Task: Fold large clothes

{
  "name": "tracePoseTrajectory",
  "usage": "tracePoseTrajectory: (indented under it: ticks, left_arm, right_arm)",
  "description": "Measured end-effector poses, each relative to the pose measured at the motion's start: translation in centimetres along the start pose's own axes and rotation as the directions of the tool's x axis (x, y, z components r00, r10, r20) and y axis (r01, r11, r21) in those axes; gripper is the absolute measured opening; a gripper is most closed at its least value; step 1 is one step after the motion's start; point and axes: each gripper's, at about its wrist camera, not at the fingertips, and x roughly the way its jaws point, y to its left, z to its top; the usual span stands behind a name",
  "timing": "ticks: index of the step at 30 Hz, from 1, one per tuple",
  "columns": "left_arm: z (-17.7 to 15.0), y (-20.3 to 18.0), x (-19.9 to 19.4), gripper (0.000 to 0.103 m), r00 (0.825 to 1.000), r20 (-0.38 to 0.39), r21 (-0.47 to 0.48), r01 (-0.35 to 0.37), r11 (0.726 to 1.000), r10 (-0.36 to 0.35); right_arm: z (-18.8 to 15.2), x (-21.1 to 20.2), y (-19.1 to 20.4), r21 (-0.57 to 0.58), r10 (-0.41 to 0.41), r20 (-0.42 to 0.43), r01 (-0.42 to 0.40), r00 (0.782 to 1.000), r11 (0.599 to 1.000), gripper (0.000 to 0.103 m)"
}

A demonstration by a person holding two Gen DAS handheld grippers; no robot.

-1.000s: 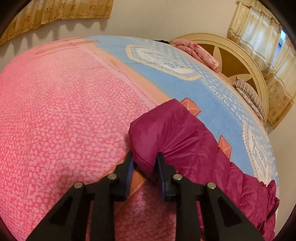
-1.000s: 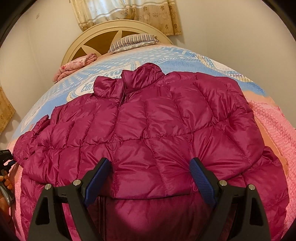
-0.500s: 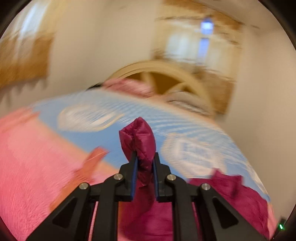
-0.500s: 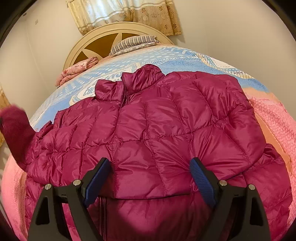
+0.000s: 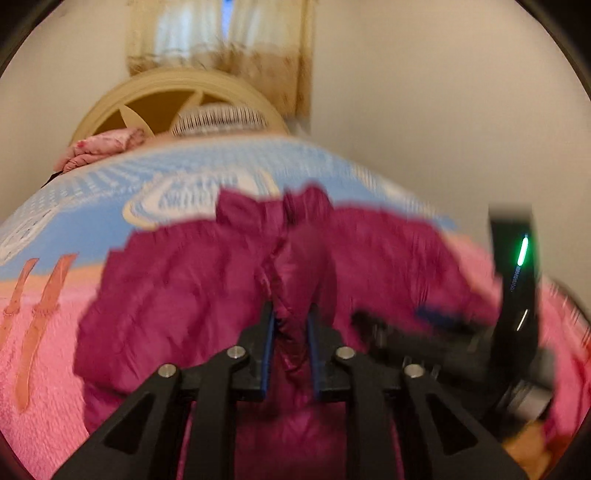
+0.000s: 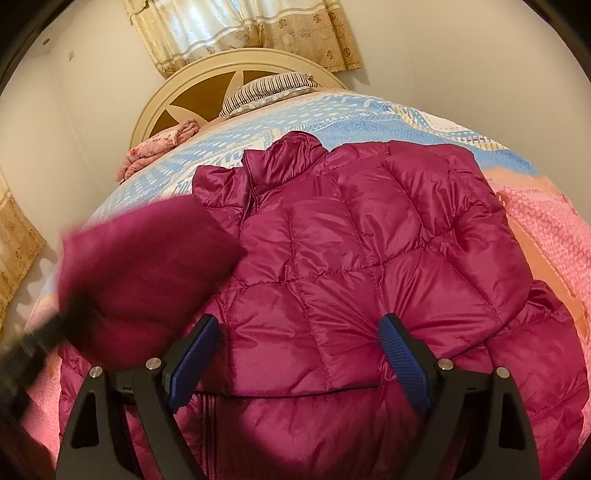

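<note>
A quilted magenta puffer jacket (image 6: 332, 266) lies spread across the centre of a bed covered by a pink and blue patterned blanket (image 6: 546, 221). At top, a cream arched headboard (image 6: 207, 74) meets a pale wall under gold curtains (image 6: 243, 26). The left gripper (image 5: 290, 325) pinches the jacket's sleeve (image 5: 295, 280), its jaws easing apart. The right gripper (image 6: 295, 350) gapes wide over the hem, gripping nothing.

The sleeve (image 6: 147, 273), pinched in the left gripper (image 5: 290, 354), is being lifted off the bedspread (image 5: 92, 206) and swung across over the jacket (image 6: 369, 258) toward the right gripper (image 6: 295, 354). The left jaws are being eased open slightly, with fabric between them.
</note>
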Motion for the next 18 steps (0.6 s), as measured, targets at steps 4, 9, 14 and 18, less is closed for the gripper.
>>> tracePoseTrajectory:
  ticks: [4,9,14,18]
  left_arm:
    - [-0.6,1.0,-1.2,0.075,0.998,-0.062,-0.027,0.029,0.999,-0.031]
    - [-2.3,3.5,-4.8,0.088,1.0,-0.019,-0.107,0.01,0.994,-0.012]
    - [-5.1,6.7,-5.2,0.088,0.99,-0.009,-0.166,-0.14,0.976,0.141]
    - [-6.5,8.6,-2.9,0.088,0.982,-0.085,-0.263,-0.186,0.947,0.169]
  right_arm:
    - [0.0,0.0,-0.1,0.008,0.008,0.0,-0.008,1.0,1.0,0.089]
    - [0.3,-0.6,-0.8,0.04,0.056,0.0,-0.056,0.998,0.998,0.089]
    - [1.4,-5.2,0.0,0.061,0.09,0.064,-0.094,0.994,0.994,0.089]
    - [2.9,-8.4,6.3,-0.113,0.147,0.131,-0.133,0.98,0.985,0.089]
